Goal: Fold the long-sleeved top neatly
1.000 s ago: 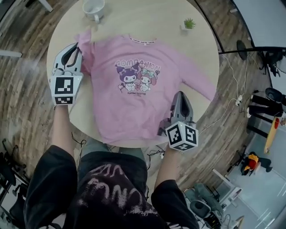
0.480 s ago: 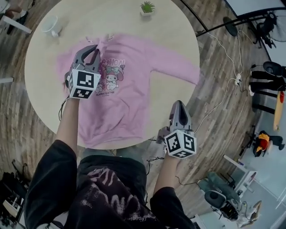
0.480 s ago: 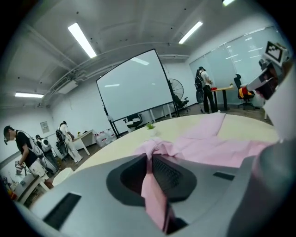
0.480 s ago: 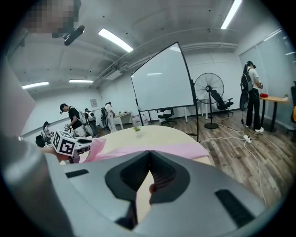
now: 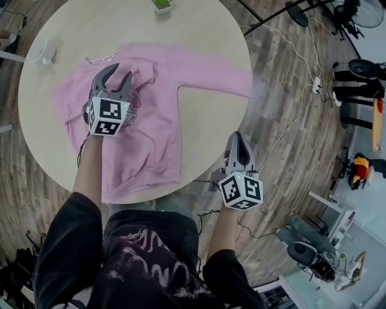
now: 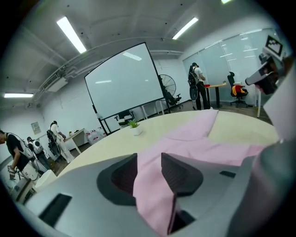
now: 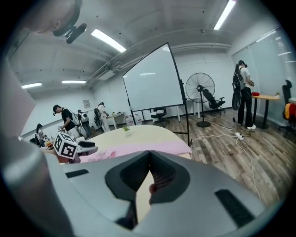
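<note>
The round surface [image 5: 199,36] carries everything, and there is just the one. On it lies one pink long-sleeved top [image 5: 151,127], front up, spread over the half nearest me with its hem at the near edge. One sleeve [image 5: 211,75] runs out flat toward the far right rim.

I judge the top to be light, soft and limp. It will sag and drag if I lift it from the middle, and it may slide on the smooth wood. The places to pinch are edges: the cuff, a shoulder seam or a hem corner.

I hold two grippers. My left gripper [image 5: 117,75] hovers over the chest of the top. Its fingers [image 6: 180,173] have just been opening and now stand wide and released, with a ridge of pink cloth lying loose between them. My right gripper [image 5: 236,142] hangs off the surface's near right edge, clenched on nothing.

Smaller things sit at the far side: one white cup [image 5: 42,53] and one little potted plant [image 5: 161,5].
</note>
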The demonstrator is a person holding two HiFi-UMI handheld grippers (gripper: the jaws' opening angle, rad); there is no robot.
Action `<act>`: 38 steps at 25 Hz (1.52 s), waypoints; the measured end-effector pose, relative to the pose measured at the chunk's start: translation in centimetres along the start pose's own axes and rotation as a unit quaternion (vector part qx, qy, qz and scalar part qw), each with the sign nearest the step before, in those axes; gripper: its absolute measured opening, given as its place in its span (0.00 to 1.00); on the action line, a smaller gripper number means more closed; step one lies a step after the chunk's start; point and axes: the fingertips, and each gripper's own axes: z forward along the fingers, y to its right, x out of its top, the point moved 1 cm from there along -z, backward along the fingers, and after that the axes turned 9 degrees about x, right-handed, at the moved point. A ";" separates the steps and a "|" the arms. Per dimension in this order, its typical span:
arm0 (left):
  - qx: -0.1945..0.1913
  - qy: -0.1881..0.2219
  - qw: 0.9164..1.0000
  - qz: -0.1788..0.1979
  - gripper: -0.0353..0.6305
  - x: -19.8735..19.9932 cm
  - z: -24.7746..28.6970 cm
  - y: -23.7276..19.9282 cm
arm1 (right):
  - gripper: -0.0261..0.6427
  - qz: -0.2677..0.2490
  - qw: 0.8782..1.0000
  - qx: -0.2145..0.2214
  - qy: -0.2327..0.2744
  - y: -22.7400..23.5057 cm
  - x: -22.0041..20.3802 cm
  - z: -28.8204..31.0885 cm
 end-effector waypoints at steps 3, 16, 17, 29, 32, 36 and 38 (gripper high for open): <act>-0.018 0.016 1.000 -0.002 0.18 1.3 -0.6 0.6 | 0.05 0.014 1.000 -0.007 0.008 1.0 -0.2 -0.5; -0.075 0.010 0.997 0.011 0.07 3.2 -2.6 6.0 | 0.19 0.234 0.971 -0.019 0.055 16.0 -3.4 0.5; -0.075 0.003 0.997 0.018 0.07 3.1 -2.6 6.5 | 0.23 0.255 0.965 0.001 0.053 16.7 -3.8 1.7; -0.086 -0.027 0.988 0.126 0.07 4.7 -1.2 9.6 | 0.47 0.530 0.820 0.209 0.061 21.5 -8.9 15.7; -0.086 -0.034 0.983 0.159 0.07 5.7 -0.9 9.7 | 0.48 0.575 0.780 0.236 0.072 21.4 -9.1 16.7; -0.102 -0.032 0.968 0.225 0.07 6.4 -0.4 11.2 | 0.48 0.641 0.711 0.272 0.100 21.4 -9.6 18.1; -0.107 -0.031 0.966 0.232 0.07 6.2 0.0 11.7 | 0.48 0.657 0.691 0.284 0.101 21.1 -10.1 18.9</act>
